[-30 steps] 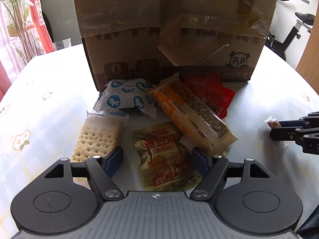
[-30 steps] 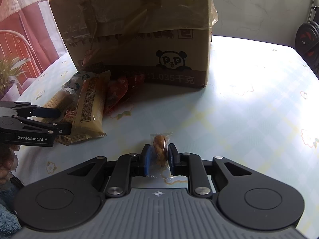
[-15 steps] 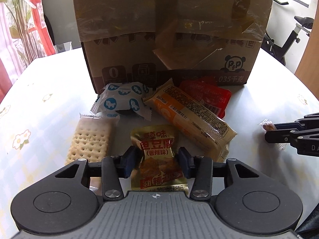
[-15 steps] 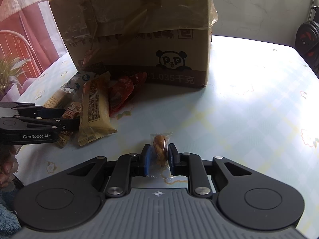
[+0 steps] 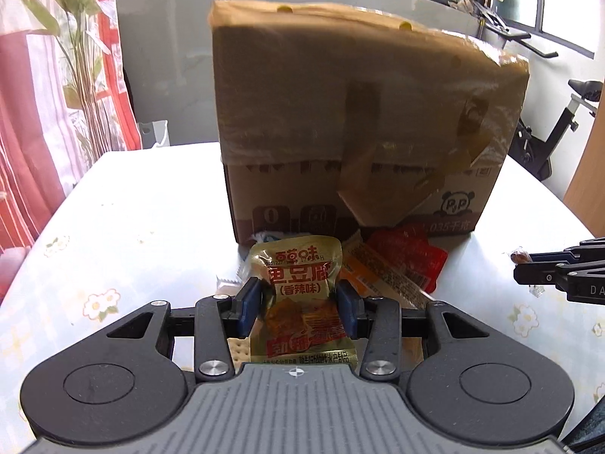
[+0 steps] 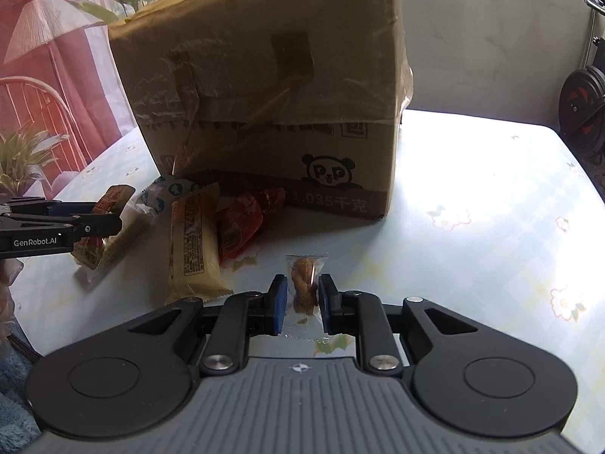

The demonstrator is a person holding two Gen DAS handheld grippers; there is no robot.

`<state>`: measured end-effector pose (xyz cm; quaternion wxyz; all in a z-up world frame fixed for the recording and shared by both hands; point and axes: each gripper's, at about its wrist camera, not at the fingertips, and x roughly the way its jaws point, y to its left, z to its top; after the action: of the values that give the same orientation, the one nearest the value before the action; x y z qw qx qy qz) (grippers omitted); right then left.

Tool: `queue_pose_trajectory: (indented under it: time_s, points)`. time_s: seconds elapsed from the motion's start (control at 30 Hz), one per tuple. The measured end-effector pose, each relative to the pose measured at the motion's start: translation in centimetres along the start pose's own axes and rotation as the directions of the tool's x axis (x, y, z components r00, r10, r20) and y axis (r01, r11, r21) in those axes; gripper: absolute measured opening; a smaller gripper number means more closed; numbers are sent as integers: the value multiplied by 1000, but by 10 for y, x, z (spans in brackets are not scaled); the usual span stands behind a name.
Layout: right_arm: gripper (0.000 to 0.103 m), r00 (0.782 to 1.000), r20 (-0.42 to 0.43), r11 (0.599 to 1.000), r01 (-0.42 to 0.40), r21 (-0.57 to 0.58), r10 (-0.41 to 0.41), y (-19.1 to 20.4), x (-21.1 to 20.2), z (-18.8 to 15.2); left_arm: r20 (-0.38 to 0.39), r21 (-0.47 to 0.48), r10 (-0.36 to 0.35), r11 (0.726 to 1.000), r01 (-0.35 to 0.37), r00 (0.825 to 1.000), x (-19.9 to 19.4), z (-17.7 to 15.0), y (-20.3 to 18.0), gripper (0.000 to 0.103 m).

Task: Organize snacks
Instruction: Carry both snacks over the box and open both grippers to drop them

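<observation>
My left gripper (image 5: 298,304) is shut on a gold tofu snack packet (image 5: 300,295) and holds it lifted above the table, in front of the taped cardboard box (image 5: 363,121). The same packet (image 6: 109,204) shows in the right wrist view between the left gripper's fingers (image 6: 94,225). My right gripper (image 6: 301,297) is shut on a small clear-wrapped candy (image 6: 304,280) low over the table. A long yellow bar (image 6: 194,242), a red packet (image 6: 242,227), a blue-and-white packet (image 6: 170,191) and a cracker pack (image 5: 239,352) lie by the box's foot.
The white floral tablecloth (image 6: 491,234) stretches bare to the right of the box. Red curtains and a plant (image 5: 56,87) stand at the left, an exercise bike (image 5: 567,125) at the right. A chair back (image 6: 34,113) rises beyond the table's left edge.
My left gripper closed on the gold packet and lifted it off the table, so the box top came into view. The right gripper kept still with the candy.
</observation>
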<state>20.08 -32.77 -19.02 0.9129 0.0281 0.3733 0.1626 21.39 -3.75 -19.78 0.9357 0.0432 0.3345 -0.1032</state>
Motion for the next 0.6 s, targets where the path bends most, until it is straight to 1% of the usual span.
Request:
queue_pose_trajectory:
  time_s: [0.13,0.23,0.37,0.47,0.53,0.6]
  points:
    - [20,997,72,1000,-13,-19,15,2,-16,21,78,-3,17,1000,-17,997,-19,23,7,46]
    - [20,991,133,998,-17,-53,24,6,-28,41,144,6,24,1000,-25,989,-33,46,11,46]
    - [20,975,218,994,-8,-112,32,11,-44,75,228,29,29,999,-37,973,-48,83,9,46]
    - [20,960,278,991,0,-135,38,13,-56,101,286,51,2,999,-17,958,-56,112,4,46]
    - [20,949,313,988,13,-155,37,14,-61,122,316,66,-6,998,-16,949,-58,129,1,47]
    - [20,942,334,986,17,-163,39,15,-60,140,332,76,-10,997,-17,943,-56,145,-3,47]
